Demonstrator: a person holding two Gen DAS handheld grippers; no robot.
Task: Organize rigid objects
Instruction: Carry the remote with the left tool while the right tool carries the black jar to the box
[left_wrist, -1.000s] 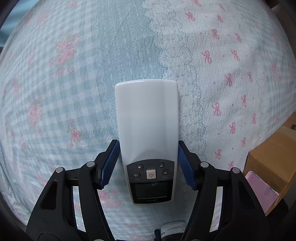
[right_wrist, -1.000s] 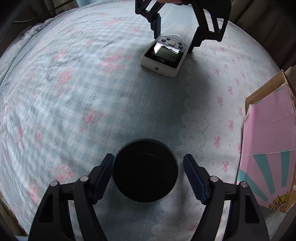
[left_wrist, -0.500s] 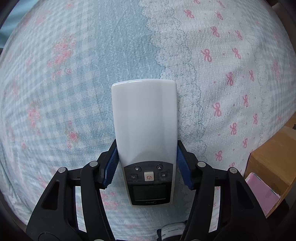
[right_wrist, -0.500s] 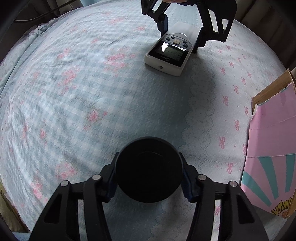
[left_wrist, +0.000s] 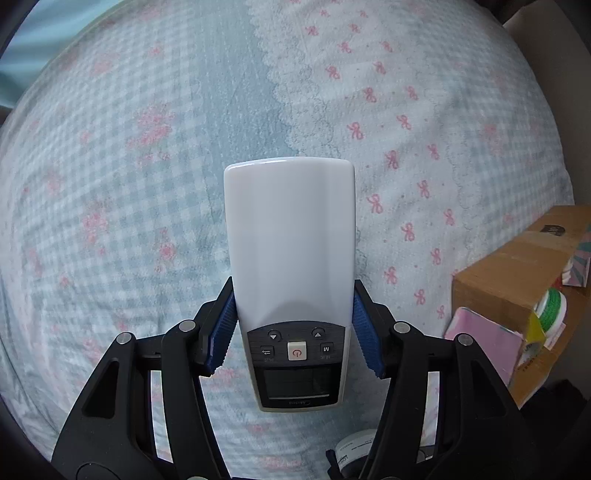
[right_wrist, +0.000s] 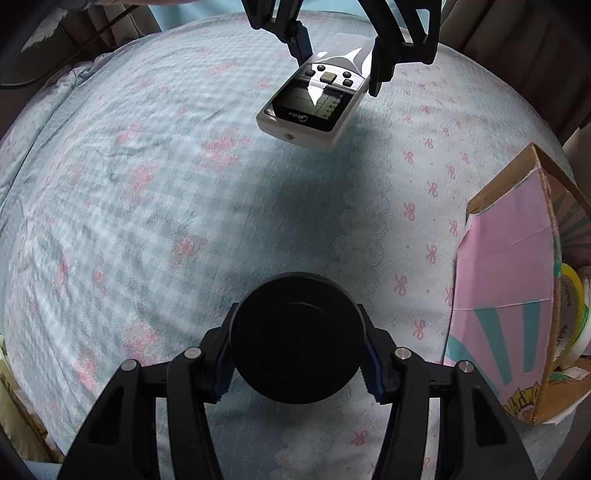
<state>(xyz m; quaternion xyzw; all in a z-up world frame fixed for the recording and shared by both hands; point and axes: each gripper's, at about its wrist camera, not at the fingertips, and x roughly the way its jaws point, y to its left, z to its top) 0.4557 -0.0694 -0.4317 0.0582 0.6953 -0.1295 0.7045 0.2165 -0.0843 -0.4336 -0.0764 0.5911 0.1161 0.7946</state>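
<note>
My left gripper is shut on a white remote control with a dark button panel and screen, gripping its sides and holding it lifted above the bed. The remote and the left gripper also show at the top of the right wrist view, tilted in the air with a shadow beneath. My right gripper is shut on a round black lid-like object, its blue pads pressed on both sides, just above the bedspread.
The bedspread is blue gingham with pink flowers and bows. An open cardboard box with pink flaps stands at the right, holding tape rolls; it also shows in the left wrist view. Dark curtains hang behind.
My right gripper closed on the black round object and raised it slightly. My left gripper closed on the remote and lifted it off the bed, toward the box side.
</note>
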